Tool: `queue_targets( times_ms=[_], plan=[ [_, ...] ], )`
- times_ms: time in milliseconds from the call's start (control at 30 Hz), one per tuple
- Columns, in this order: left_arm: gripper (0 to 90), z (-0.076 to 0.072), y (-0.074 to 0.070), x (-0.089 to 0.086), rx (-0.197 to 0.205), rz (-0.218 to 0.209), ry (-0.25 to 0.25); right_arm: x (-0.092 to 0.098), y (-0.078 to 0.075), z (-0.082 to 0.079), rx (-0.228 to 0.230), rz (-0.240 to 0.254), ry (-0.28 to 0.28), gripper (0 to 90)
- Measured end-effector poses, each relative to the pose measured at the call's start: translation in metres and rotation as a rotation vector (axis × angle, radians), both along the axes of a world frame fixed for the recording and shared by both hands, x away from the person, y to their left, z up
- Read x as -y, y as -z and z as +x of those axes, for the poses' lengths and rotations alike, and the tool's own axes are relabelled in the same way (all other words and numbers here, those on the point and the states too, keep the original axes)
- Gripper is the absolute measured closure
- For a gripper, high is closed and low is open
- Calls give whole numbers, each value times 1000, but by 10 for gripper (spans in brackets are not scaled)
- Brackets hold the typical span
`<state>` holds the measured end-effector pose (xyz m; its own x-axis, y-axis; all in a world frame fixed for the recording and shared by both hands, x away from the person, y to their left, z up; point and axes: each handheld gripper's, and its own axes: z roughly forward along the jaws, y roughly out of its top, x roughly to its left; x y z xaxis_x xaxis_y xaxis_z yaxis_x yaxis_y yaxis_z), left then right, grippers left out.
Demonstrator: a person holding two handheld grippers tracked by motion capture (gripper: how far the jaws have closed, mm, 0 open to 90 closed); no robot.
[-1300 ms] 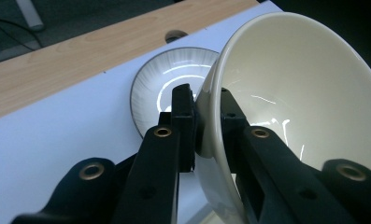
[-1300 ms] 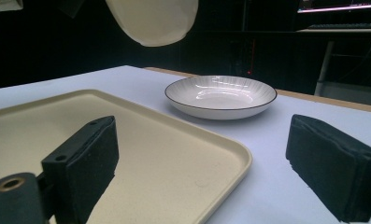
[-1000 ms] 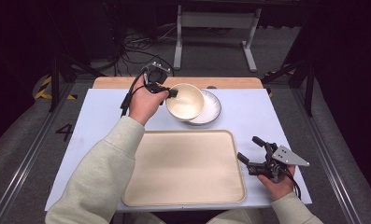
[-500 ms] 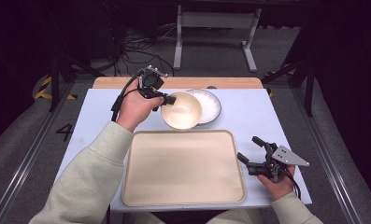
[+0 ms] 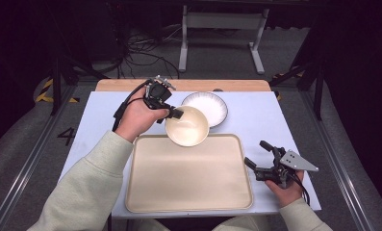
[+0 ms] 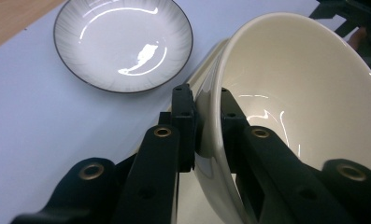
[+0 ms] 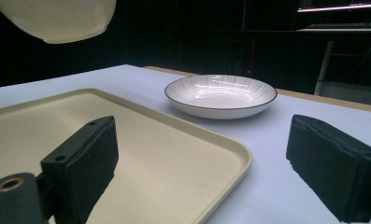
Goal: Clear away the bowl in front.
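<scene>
The glossy cream ceramic bowl point(image 5: 187, 126), clenched by its rim in the left gripper point(image 5: 175, 113), is carried over the beige plastic tray point(image 5: 188, 185), awaiting a gentle lowering, while the right gripper point(image 5: 257, 159) rests with jaws released.

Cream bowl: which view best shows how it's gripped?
The left gripper view: the left gripper pinches the cream bowl by its rim, one jaw inside, one outside. The high view shows the bowl over the tray edge. The right gripper view catches just its underside.
</scene>
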<state>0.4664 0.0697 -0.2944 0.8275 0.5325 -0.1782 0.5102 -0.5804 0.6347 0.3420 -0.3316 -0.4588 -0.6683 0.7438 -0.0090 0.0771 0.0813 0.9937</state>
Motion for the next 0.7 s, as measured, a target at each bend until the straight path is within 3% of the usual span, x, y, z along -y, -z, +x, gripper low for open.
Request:
queue_targets(
  times_ms=[167, 700],
  plan=[
    [821, -6, 6, 3, -31, 10, 28, 0, 0, 0, 0, 0, 0, 94],
    [821, -11, 28, 13, -74, 72, 98, 0, 0, 0, 0, -2, 0, 94]
  ],
)
